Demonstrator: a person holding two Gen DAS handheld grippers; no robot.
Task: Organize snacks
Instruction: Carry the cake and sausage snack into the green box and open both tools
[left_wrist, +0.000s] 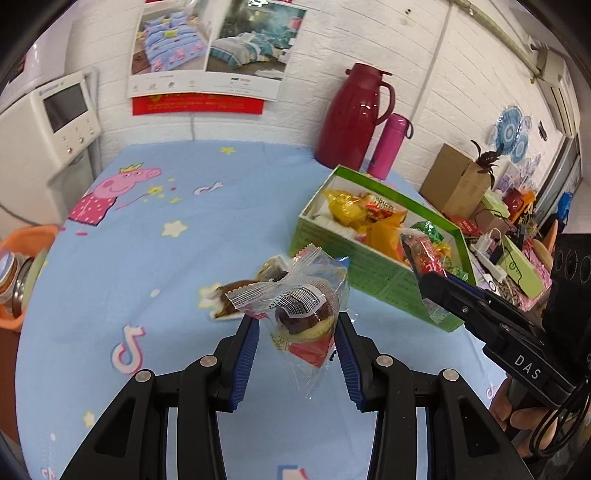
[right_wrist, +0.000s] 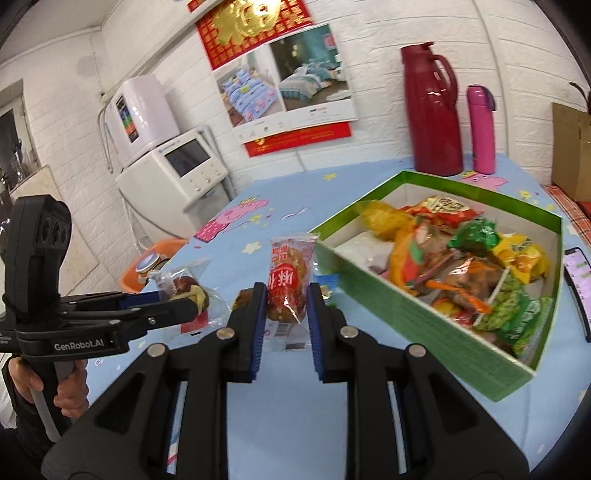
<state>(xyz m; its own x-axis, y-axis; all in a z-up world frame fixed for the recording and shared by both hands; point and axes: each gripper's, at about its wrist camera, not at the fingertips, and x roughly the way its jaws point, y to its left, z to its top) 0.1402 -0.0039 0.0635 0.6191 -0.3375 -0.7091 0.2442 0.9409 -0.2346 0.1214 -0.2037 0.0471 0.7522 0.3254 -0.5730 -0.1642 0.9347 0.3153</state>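
My left gripper (left_wrist: 295, 321) is shut on a clear-wrapped small cake (left_wrist: 306, 314) with a barcode label, held above the blue tablecloth. The right wrist view shows that cake (right_wrist: 186, 290) at the tip of the left gripper (right_wrist: 184, 302). My right gripper (right_wrist: 286, 293) is shut on a red-wrapped round cookie (right_wrist: 288, 284), held upright just left of the green box (right_wrist: 406, 317). From the left wrist view, the right gripper (left_wrist: 417, 258) and its red packet (left_wrist: 428, 260) sit by the box's near wall (left_wrist: 369, 275). The box is full of mixed snack packets.
Loose snacks lie on the cloth: a brown wrapped one (left_wrist: 232, 293) and another (left_wrist: 273, 267) behind it. A red thermos jug (right_wrist: 430, 110) and a pink bottle (right_wrist: 482, 129) stand behind the box. A phone (right_wrist: 576, 280) lies right of it. An orange basin (left_wrist: 22, 266) sits at the table's left.
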